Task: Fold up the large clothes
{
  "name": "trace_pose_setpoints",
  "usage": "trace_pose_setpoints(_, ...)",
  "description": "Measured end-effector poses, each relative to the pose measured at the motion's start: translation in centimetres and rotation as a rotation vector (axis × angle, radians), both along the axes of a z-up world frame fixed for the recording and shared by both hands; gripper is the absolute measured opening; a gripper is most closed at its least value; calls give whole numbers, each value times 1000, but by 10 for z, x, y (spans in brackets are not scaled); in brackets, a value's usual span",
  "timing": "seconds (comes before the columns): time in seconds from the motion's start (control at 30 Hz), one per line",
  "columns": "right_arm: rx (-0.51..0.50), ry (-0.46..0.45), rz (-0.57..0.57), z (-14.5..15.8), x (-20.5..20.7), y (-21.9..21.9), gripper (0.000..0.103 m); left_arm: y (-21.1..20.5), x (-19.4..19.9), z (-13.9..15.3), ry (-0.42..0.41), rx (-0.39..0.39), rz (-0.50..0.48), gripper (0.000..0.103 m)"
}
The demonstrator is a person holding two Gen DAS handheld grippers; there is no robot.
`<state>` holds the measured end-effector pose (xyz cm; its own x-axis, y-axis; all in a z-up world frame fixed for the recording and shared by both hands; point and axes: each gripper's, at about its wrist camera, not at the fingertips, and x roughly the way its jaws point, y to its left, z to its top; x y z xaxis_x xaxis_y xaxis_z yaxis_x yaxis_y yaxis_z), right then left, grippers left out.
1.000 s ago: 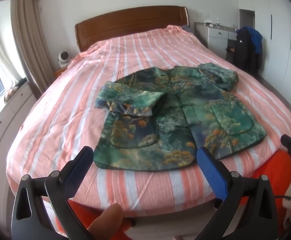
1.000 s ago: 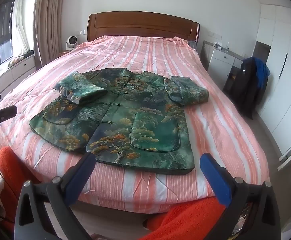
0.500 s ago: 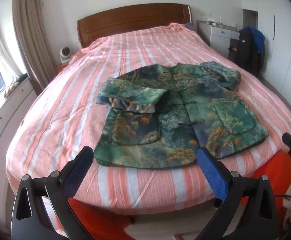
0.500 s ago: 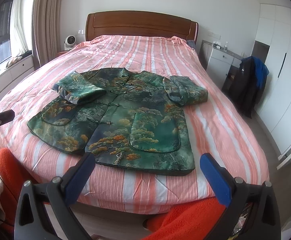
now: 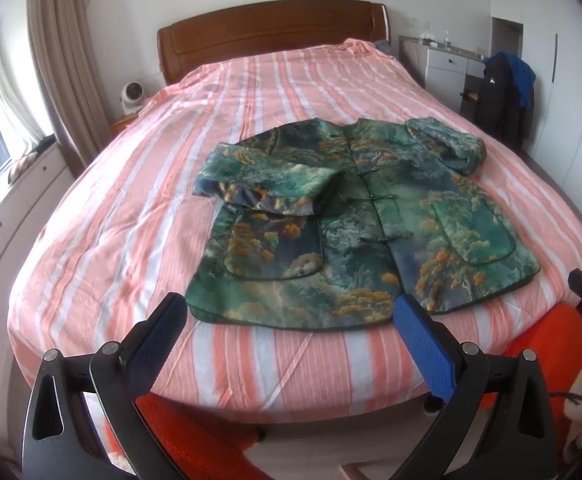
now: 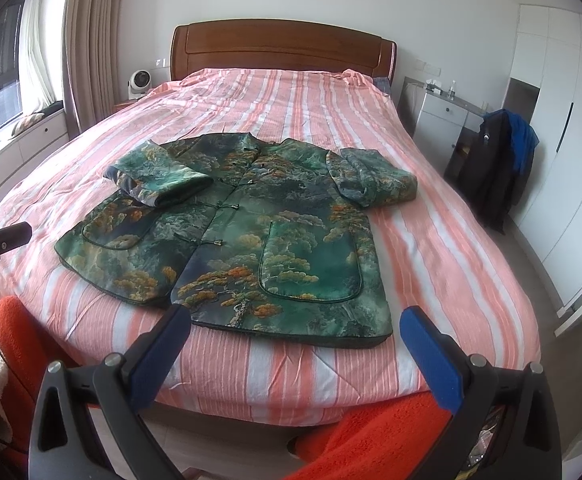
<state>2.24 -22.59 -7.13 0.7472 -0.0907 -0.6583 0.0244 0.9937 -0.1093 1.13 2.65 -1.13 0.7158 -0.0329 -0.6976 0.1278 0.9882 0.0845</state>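
Observation:
A green jacket (image 5: pixel 355 220) with orange tree print lies flat, front up and buttoned, on the striped bed (image 5: pixel 131 208). Its left sleeve (image 5: pixel 267 188) is folded in across the chest. Its right sleeve (image 5: pixel 451 144) is bunched at the shoulder. The jacket also shows in the right wrist view (image 6: pixel 243 240). My left gripper (image 5: pixel 291 316) is open and empty, held back over the foot of the bed just short of the hem. My right gripper (image 6: pixel 295 324) is open and empty near the hem's right corner.
A wooden headboard (image 5: pixel 275 36) stands at the far end. A small fan (image 6: pixel 138 82) sits on the left nightstand. A white cabinet (image 6: pixel 439 120) and a chair with dark clothes (image 6: pixel 499 168) stand right of the bed. Orange fabric (image 6: pixel 371 436) lies below the bed's foot.
Both grippers have risen and drawn slightly closer to the bed. A fingertip seen under the left gripper a second ago is out of view. The jacket has not moved.

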Motion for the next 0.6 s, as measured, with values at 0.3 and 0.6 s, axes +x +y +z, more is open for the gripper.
trace_pose_setpoints(0.3,3,-4,0,0,0,2,103,2,1,-2,-3,-1,8,103)
trace_pose_setpoints(0.6,4,-2,2,0,0,3,103,4,0,-3,-3,0,9,103)
